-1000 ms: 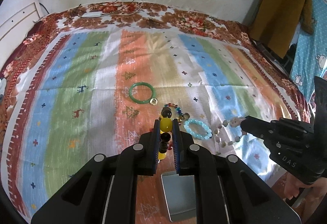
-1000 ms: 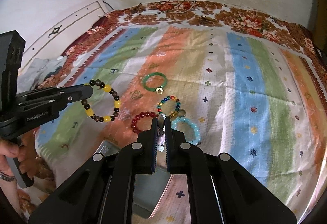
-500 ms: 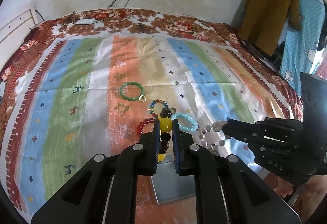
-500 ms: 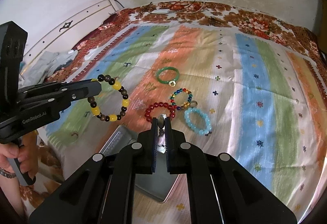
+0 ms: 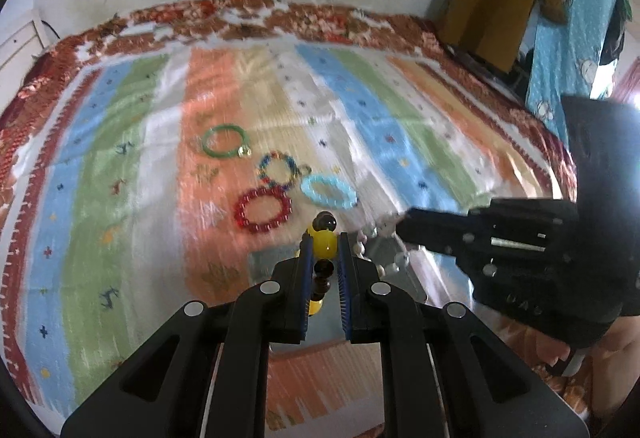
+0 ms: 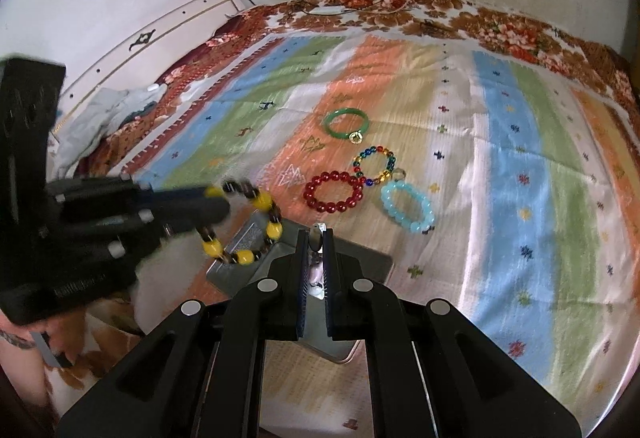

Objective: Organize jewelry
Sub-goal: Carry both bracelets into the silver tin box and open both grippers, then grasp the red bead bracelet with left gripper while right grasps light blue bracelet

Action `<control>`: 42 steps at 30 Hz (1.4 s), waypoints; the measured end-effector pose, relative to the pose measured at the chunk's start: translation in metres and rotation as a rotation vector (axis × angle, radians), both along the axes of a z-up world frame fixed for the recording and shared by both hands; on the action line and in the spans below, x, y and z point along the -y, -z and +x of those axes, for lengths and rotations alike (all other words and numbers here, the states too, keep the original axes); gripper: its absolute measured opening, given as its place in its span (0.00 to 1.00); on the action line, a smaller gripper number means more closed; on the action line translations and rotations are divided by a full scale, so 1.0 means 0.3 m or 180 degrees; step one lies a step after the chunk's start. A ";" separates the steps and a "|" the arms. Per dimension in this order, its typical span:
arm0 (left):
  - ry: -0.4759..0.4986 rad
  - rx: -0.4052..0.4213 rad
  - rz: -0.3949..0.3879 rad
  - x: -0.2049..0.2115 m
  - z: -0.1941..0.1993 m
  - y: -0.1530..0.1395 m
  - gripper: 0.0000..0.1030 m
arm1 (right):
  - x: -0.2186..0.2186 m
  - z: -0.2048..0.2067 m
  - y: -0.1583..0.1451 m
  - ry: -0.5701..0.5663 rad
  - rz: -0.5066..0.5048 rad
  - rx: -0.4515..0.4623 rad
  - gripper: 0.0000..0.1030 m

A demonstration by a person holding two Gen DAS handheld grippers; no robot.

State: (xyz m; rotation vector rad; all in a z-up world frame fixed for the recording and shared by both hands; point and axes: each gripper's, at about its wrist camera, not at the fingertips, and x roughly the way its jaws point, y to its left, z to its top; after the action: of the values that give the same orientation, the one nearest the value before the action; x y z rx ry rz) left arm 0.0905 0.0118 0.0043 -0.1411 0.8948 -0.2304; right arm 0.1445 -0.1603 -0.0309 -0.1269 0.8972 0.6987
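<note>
Yellow and dark beads fill the left wrist view: the left gripper [image 5: 324,244] is clamped on a yellow-and-brown bead bracelet [image 5: 323,243], one fat yellow bead pinched between its pads. Below it a grey metal tin [image 5: 280,260] lies on the striped bedspread [image 5: 120,198]. Farther up the bed rest four loose pieces: a green jade bangle [image 5: 225,141], a multicoloured bead bracelet [image 5: 279,169], a red bead bracelet [image 5: 263,210] and a pale blue bead bracelet [image 5: 329,191]. The right gripper [image 5: 402,226] reaches in from the right with a pale bead bracelet [image 5: 378,238] dangling from its tip (this whole view is smeared, so the beads are hard to make out).

From the right wrist, the right gripper [image 6: 316,238] has its fingers nearly together, pinching the pale bead bracelet [image 6: 316,270], which hangs down between them over the tin [image 6: 372,258]. The left gripper [image 6: 214,204] enters from the left, the yellow-and-brown bracelet [image 6: 256,226] hanging over the tin's far left corner. Beyond lie the jade bangle [image 6: 346,124], the multicoloured bracelet [image 6: 375,166], the red bracelet [image 6: 334,192] and the blue one [image 6: 408,207], the last three touching or just beside one another on the bedspread [image 6: 520,158].
</note>
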 end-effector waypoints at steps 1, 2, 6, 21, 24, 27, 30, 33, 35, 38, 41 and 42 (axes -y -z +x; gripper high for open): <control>-0.0031 -0.0017 0.0019 -0.001 0.003 0.005 0.13 | 0.000 0.004 0.004 0.0020 -0.0008 -0.0018 0.11; -0.0046 -0.0017 0.0033 -0.005 0.004 0.006 0.26 | 0.001 0.009 0.008 0.0052 -0.0023 -0.0025 0.25; -0.0191 0.0054 0.0086 -0.034 0.007 -0.006 0.45 | 0.017 0.018 0.000 0.0142 -0.0020 0.0023 0.44; -0.0471 -0.0163 0.0035 -0.134 0.075 0.036 0.53 | 0.056 0.099 0.038 0.0289 -0.0072 -0.0129 0.44; -0.0462 -0.0190 0.0075 -0.132 0.093 0.045 0.53 | 0.050 0.115 0.044 0.0262 -0.0102 -0.0138 0.44; -0.0461 -0.0226 0.0124 -0.128 0.119 0.053 0.55 | 0.042 0.133 0.052 0.0240 -0.0169 -0.0146 0.46; -0.0462 -0.0270 0.0151 -0.130 0.149 0.062 0.56 | 0.042 0.149 0.060 0.0244 -0.0241 -0.0145 0.47; -0.0442 -0.0340 0.0188 -0.128 0.180 0.077 0.56 | 0.046 0.171 0.063 0.0257 -0.0259 -0.0160 0.47; -0.0418 -0.0379 0.0219 -0.127 0.204 0.085 0.56 | 0.039 0.189 0.063 0.0259 -0.0278 -0.0166 0.48; -0.0405 -0.0430 0.0241 -0.128 0.237 0.098 0.57 | 0.029 0.223 0.069 0.0278 -0.0307 -0.0191 0.51; -0.0413 -0.0471 0.0279 -0.133 0.266 0.111 0.57 | 0.028 0.246 0.071 0.0300 -0.0279 -0.0227 0.51; -0.0419 -0.0483 0.0276 -0.135 0.274 0.115 0.57 | 0.029 0.249 0.071 0.0302 -0.0262 -0.0234 0.51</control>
State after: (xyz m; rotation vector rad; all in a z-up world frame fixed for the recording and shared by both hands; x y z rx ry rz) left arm 0.1726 0.0523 -0.0302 -0.1377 1.0407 -0.0587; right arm 0.2193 -0.1689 -0.0522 -0.1315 0.9965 0.5814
